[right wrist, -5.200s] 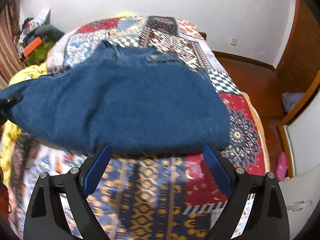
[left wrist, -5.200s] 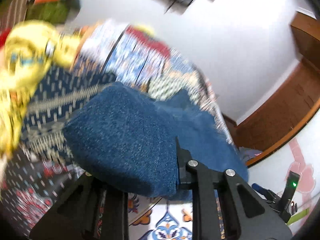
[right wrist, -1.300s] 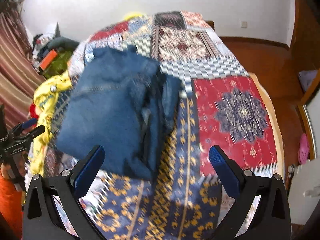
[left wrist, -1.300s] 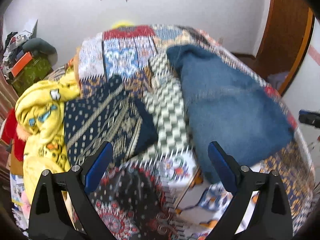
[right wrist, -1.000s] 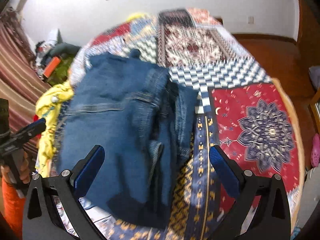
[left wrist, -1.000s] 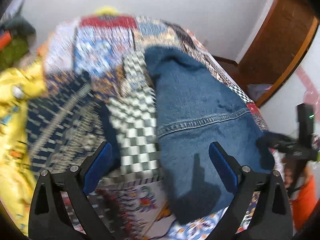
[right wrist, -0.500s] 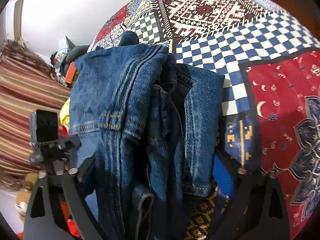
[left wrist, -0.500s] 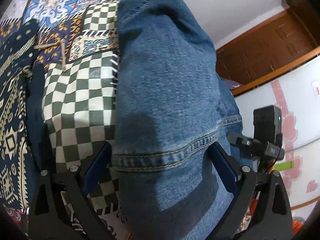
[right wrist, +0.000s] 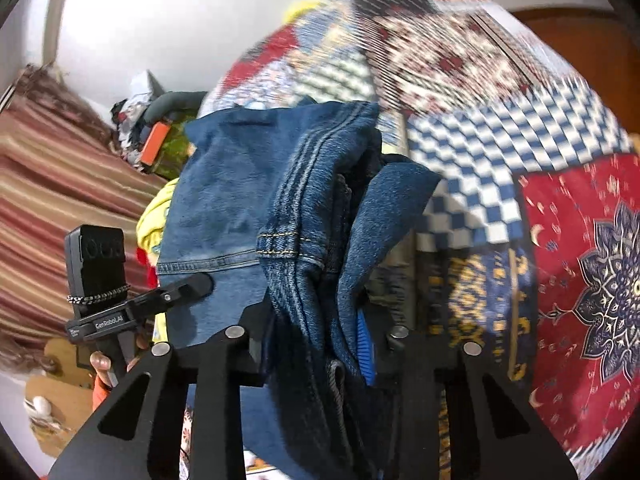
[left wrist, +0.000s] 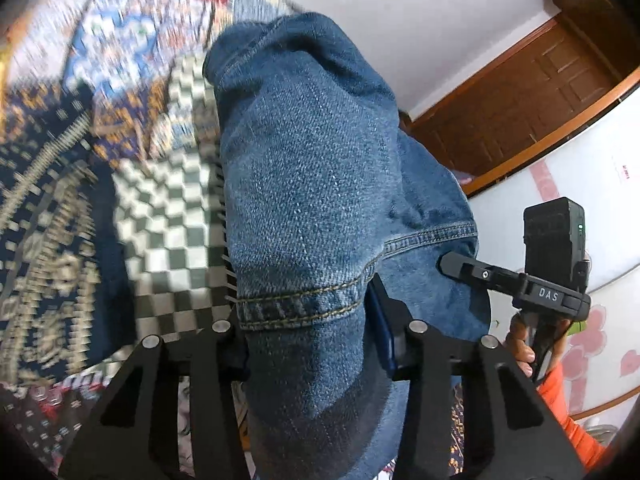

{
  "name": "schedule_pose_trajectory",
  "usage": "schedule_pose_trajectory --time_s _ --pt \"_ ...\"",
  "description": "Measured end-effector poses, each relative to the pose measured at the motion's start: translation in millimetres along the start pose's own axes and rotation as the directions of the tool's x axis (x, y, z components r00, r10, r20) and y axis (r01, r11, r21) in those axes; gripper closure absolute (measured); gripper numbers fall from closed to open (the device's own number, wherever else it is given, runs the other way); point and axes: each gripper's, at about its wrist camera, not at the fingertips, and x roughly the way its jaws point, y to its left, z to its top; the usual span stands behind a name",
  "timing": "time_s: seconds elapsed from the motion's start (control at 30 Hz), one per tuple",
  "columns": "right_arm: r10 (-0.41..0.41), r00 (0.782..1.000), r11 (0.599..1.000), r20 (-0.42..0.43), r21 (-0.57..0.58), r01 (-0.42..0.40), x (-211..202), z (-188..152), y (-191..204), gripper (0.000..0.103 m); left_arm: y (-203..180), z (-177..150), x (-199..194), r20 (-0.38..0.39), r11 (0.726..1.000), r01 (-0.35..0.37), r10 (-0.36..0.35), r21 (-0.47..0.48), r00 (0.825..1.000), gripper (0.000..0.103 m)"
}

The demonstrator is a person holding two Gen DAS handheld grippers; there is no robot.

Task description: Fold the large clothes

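Both claws, left (left wrist: 306, 336) and right (right wrist: 316, 344), have just clamped shut on the folded jeans (left wrist: 312, 184).

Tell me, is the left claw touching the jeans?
Touching. The left wrist view shows the left gripper with both pads pressed against the folded jeans.

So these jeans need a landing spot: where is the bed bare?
Bare: the red quilt panel right of the jeans, and the checkered patch on their left. Crowded: the yellow cloth and clutter by the striped curtain.
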Motion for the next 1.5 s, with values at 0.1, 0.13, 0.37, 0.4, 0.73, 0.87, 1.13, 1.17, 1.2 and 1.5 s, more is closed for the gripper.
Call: schedule_pose_trajectory --time_s 0.1,0.13,0.37,0.4,0.73,0.87,1.13,1.17,1.2,1.5 --pt "0.010 0.999 0.998 0.037 -0.054 -0.008 -7.6 6.8 38.2 0.074 -1.7 -0.1 -47.8 0.082 1.000 0.003 -0.004 0.010 0.997 0.059" --pt "0.020 0.999 0.998 0.046 -0.065 -0.017 -9.8 8.9 47.2 0.074 0.1 -0.3 -67.0 0.110 1.000 0.005 -0.007 0.013 0.994 0.059" --pt "0.089 0.990 0.973 0.109 -0.223 -0.063 -10.6 25.4 154.4 0.074 24.4 15.6 -170.3 0.270 0.999 -0.033 0.029 0.010 0.962 0.059" --pt "0.100 0.989 0.968 0.111 -0.240 -0.071 -5.3 27.4 167.4 0.074 31.1 17.5 -179.9 0.284 0.999 -0.046 0.042 0.008 0.958 0.059" --pt "0.155 0.987 0.957 0.044 -0.255 -0.139 100.6 46.9 208.5 0.074 117.5 25.5 -200.9 0.272 0.987 -0.143 0.158 -0.077 0.949 0.059" --pt "0.102 0.994 0.973 -0.033 -0.203 -0.106 162.2 53.8 191.7 0.074 180.3 27.0 -160.5 0.195 0.976 -0.119 0.155 -0.182 0.968 0.058" --pt "-0.065 0.992 0.974 -0.105 -0.223 0.040 244.3 39.1 144.4 0.063 277.6 -6.9 -89.4 0.101 0.915 -0.047 0.095 -0.400 0.990 0.038" --pt "-0.071 0.993 0.969 -0.096 -0.244 0.045 241.9 37.1 145.0 0.060 273.8 -10.3 -92.9 0.105 0.918 -0.067 0.117 -0.391 0.988 0.037" --pt "-0.082 0.992 0.962 -0.092 -0.268 0.055 239.0 34.6 146.7 0.059 270.6 -12.6 -94.8 0.104 0.921 -0.093 0.142 -0.378 0.984 0.035" --pt "-0.225 0.974 0.891 -0.005 -0.405 0.204 195.5 -12.5 162.9 0.033 225.7 -67.1 -108.0 0.063 0.911 -0.318 0.345 -0.264 0.936 0.010"
